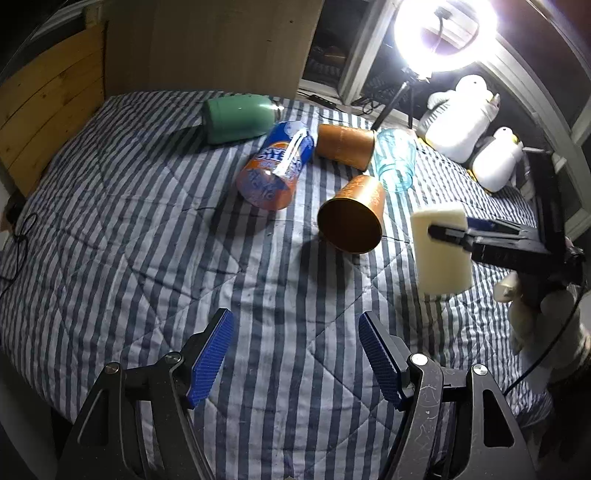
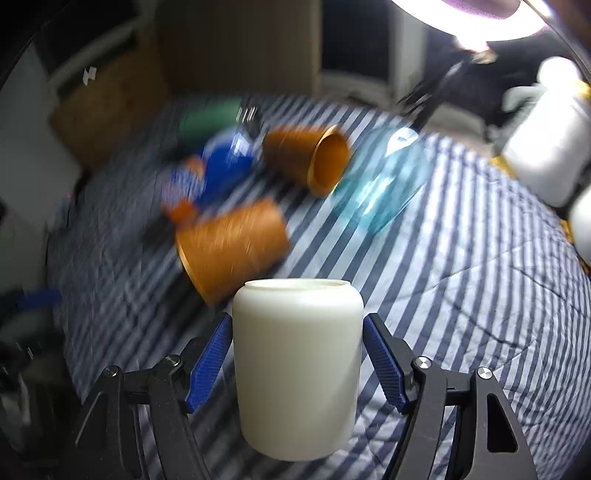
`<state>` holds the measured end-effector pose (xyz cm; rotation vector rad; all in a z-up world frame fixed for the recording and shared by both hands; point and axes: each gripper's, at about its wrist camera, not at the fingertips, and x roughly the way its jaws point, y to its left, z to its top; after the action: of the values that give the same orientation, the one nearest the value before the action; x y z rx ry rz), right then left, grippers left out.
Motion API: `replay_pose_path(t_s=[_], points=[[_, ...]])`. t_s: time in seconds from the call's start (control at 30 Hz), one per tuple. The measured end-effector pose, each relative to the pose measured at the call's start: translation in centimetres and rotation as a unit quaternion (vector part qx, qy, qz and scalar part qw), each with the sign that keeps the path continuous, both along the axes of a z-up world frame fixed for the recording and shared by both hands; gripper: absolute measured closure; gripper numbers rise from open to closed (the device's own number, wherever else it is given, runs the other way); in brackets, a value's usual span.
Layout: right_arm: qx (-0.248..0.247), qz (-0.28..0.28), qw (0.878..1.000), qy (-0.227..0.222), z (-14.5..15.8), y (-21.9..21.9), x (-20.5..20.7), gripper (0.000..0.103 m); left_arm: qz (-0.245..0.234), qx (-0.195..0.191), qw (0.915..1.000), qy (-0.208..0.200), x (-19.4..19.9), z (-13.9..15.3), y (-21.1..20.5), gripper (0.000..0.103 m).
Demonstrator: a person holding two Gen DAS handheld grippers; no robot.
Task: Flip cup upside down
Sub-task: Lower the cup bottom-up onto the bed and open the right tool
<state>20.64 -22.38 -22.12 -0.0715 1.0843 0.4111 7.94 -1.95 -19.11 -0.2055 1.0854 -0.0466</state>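
Note:
A cream white cup (image 2: 297,365) sits between the blue pads of my right gripper (image 2: 297,328), which is shut on its sides. The cup is held roughly upright above the striped quilt, its ringed end up. In the left wrist view the same cup (image 1: 439,247) hangs at the right, with the right gripper (image 1: 448,230) reaching in from the right edge. My left gripper (image 1: 295,325) is open and empty over the quilt's near middle.
Several cups lie on their sides on the striped quilt (image 1: 147,236): two orange cups (image 1: 351,221) (image 1: 345,144), a blue-orange cup (image 1: 275,168), a green cup (image 1: 238,118), a clear teal cup (image 1: 395,158). White plush toys (image 1: 461,114) and a ring light (image 1: 445,31) stand at the far right.

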Motion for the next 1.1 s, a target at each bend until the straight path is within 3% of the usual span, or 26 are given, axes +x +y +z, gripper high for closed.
replay_pose_path(t_s=[0.13, 0.37, 1.1], points=[[0.023, -0.052, 0.997, -0.055, 0.6, -0.4, -0.6, 0.034, -0.021, 0.005, 0.9998, -0.003, 0.9, -0.1, -1.1, 0.030], [0.019, -0.109, 0.986, -0.122, 0.5, -0.8, -0.7, 0.035, -0.049, 0.008, 0.9988, -0.002, 1.7, -0.3, -2.4, 0.030], [-0.012, -0.132, 0.983, -0.128, -1.5, -0.5, -1.1, 0.034, -0.063, 0.004, 0.9980, -0.002, 1.7, -0.6, -2.4, 0.030]])
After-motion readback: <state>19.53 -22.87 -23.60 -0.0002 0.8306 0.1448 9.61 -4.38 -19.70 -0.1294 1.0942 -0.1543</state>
